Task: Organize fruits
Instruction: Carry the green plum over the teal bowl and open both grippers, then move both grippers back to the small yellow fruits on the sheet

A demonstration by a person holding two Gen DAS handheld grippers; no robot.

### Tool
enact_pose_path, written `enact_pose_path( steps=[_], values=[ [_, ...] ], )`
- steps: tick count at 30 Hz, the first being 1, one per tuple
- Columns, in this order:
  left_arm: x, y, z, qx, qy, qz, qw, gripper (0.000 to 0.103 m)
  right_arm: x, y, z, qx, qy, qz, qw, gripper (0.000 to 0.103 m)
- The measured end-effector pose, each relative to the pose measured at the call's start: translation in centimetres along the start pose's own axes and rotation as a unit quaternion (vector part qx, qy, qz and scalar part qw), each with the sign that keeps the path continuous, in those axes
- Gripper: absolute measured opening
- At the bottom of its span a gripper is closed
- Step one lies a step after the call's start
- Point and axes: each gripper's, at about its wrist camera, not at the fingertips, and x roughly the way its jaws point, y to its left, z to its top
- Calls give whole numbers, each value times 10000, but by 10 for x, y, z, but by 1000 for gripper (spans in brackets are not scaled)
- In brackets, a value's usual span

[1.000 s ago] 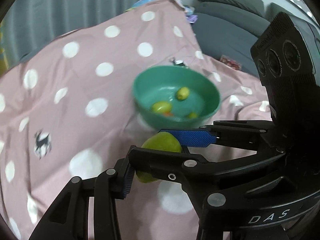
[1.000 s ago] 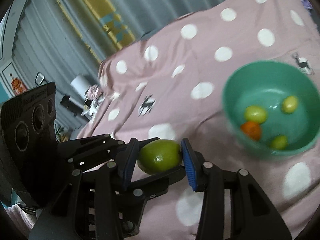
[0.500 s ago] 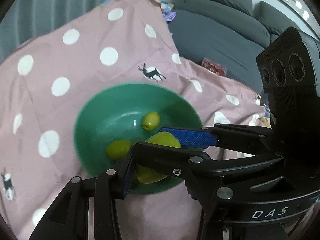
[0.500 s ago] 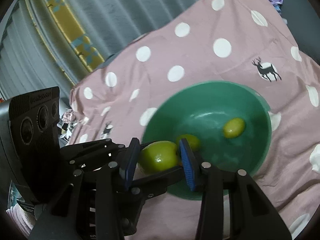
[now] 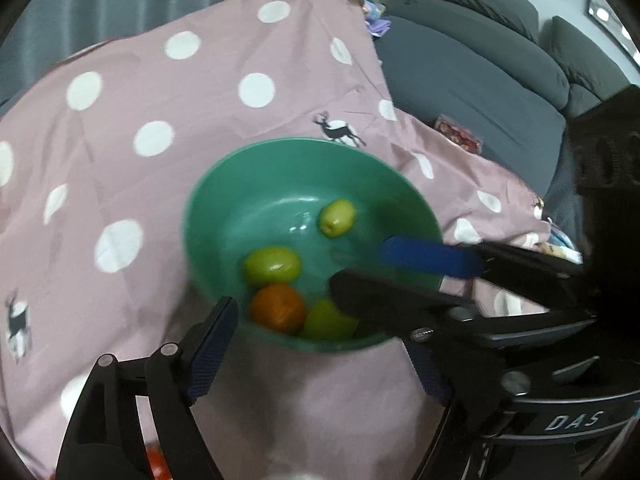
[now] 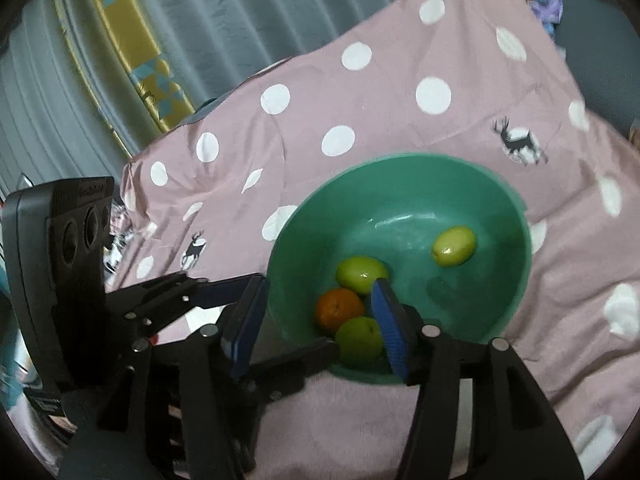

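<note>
Green fruit (image 6: 359, 340) in the bowl (image 6: 516, 208), loose between the opening, empty right gripper (image 6: 316, 326) pads.

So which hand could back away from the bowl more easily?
Probably the left. The left hand-held gripper, opening and empty, has its fingers outside the bowl's near rim; the right hand-held gripper, also opening and empty, reaches into the bowl, one finger beside a green fruit.

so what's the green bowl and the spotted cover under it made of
The green bowl looks like smooth, glossy plastic: light glints off its inner wall, though glazed ceramic can't be ruled out. The spotted cover is matte woven fabric, likely cotton, showing creases and folds.
</note>
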Motion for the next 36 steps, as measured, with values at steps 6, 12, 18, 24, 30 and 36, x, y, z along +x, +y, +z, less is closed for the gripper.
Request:
enact_pose_path(
  steps=[6, 12, 18, 24, 30, 36],
  values=[
    [-34, 13, -28, -143, -96, 309, 9994, 94, -26, 35, -10, -542, -338, -403, 9971, 75],
    [-73, 30, -59, -493, -225, 692, 9961, 99, -49, 64, -19, -956, -569, -653, 9916, 87],
    [-112, 44, -92, -847, -361, 1081, 9899, 99, -62, 91, -29, -1259, -585, -635, 9883, 92],
    [-141, 53, -123, -1045, -478, 1521, 9817, 99, -66, 115, -39, -1436, -536, -546, 9867, 93],
    [-156, 60, -150, -1151, -422, 1752, 9769, 100, -67, 138, -49, -1618, -443, -432, 9849, 93],
    [-164, 67, -170, -1300, -384, 1765, 9749, 100, -67, 158, -57, -1846, -363, -394, 9813, 93]
  ],
)
